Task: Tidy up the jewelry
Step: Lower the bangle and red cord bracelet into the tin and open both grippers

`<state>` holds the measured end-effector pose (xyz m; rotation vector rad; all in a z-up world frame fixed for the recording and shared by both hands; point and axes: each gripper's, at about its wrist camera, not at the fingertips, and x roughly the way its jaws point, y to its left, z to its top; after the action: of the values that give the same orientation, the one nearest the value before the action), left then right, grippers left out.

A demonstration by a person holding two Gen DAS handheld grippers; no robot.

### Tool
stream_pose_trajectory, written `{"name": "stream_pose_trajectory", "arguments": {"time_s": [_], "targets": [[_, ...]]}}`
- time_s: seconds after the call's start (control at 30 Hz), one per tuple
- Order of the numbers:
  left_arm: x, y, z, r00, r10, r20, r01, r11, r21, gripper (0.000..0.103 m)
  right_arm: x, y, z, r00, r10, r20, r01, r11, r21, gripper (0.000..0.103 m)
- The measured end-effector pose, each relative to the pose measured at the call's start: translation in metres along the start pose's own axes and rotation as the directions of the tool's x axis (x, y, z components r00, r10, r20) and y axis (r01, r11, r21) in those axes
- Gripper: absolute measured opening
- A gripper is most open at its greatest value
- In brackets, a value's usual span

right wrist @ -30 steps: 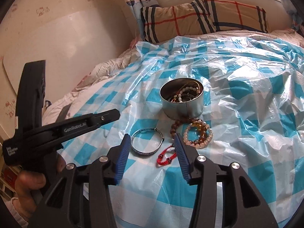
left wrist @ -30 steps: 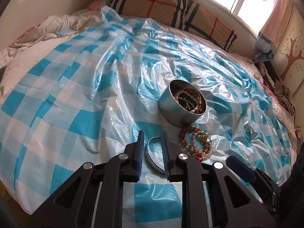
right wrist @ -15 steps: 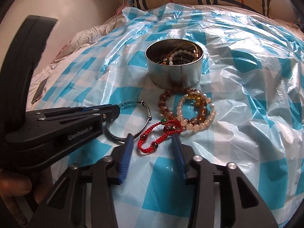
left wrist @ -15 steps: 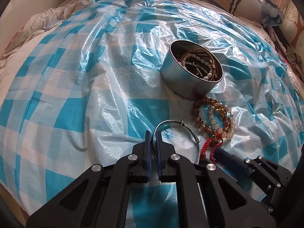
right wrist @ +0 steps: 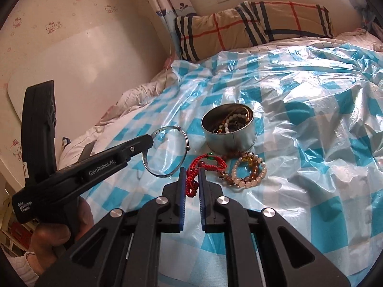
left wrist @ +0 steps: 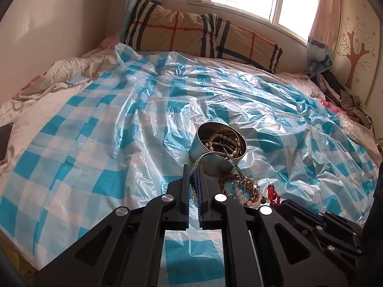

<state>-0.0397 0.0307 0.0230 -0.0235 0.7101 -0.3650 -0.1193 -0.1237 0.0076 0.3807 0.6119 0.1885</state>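
Observation:
A round metal tin (right wrist: 228, 130) holding several bracelets sits on the blue-checked plastic sheet (right wrist: 311, 143); it also shows in the left wrist view (left wrist: 216, 147). My left gripper (left wrist: 194, 169) is shut on a silver bangle (right wrist: 165, 153) and holds it lifted above the sheet, left of the tin. My right gripper (right wrist: 191, 174) is shut on a red cord bracelet (right wrist: 203, 165) in front of the tin. Beaded bracelets (right wrist: 246, 169) in amber and pale pink lie on the sheet right of the red cord bracelet.
The sheet covers a bed. A plaid pillow (right wrist: 253, 24) lies at the head under the window. A white quilt (left wrist: 36, 91) is bunched at the left. Clothes (left wrist: 340, 91) pile at the right edge by a tree-decorated wall.
My left gripper has lifted the silver bangle off the sheet. My right gripper has closed on the red cord bracelet. Both views have tilted upward.

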Motion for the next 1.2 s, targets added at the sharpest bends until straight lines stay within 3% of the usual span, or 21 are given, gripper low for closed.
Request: {"name": "stream_pose_trajectory", "arguments": {"time_s": [0.33,1.2], "targets": [[-0.003,-0.014,0.000,1.000,0.005,0.026,-0.006,0.999,0.050,0.005,-0.016,-0.011,0.009,0.993,0.023,0.114,-0.029,0.998,0.049,0.011],[0.042,-0.034,0.031,0.997,-0.016,0.071,0.014,0.999,0.035,0.006,0.018,-0.023,0.047,0.980,0.014,0.200,-0.020,0.999,0.031,0.011]]}}
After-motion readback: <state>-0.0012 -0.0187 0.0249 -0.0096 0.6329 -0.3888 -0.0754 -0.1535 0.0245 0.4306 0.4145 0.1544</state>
